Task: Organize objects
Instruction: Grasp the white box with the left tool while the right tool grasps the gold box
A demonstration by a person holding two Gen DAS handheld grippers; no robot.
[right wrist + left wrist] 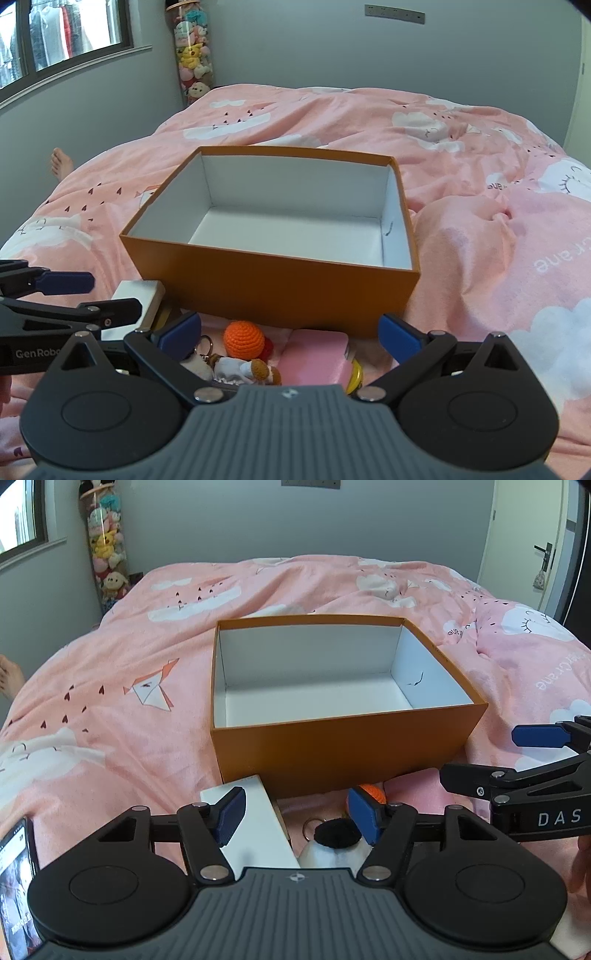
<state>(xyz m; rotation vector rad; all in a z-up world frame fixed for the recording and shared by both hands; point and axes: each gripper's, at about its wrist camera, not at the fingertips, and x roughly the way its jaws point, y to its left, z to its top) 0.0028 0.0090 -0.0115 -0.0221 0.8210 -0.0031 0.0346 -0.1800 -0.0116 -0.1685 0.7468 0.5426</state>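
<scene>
- Sagging under any downward push, the bed with its soft pink duvet could tilt the empty orange box, which stands mid-bed, so that things dropped near its rim miss.
- The left gripper has its fingers fairly wide and empty over the white box and a black-and-white plush toy; closing here might catch both.
- The right gripper, fingers fully wide and holding nothing, hangs over the clutter by the box's near wall (orange crochet ball, pink case, small doll); the ball could roll off.
- Both grippers sit close together and may collide.
</scene>
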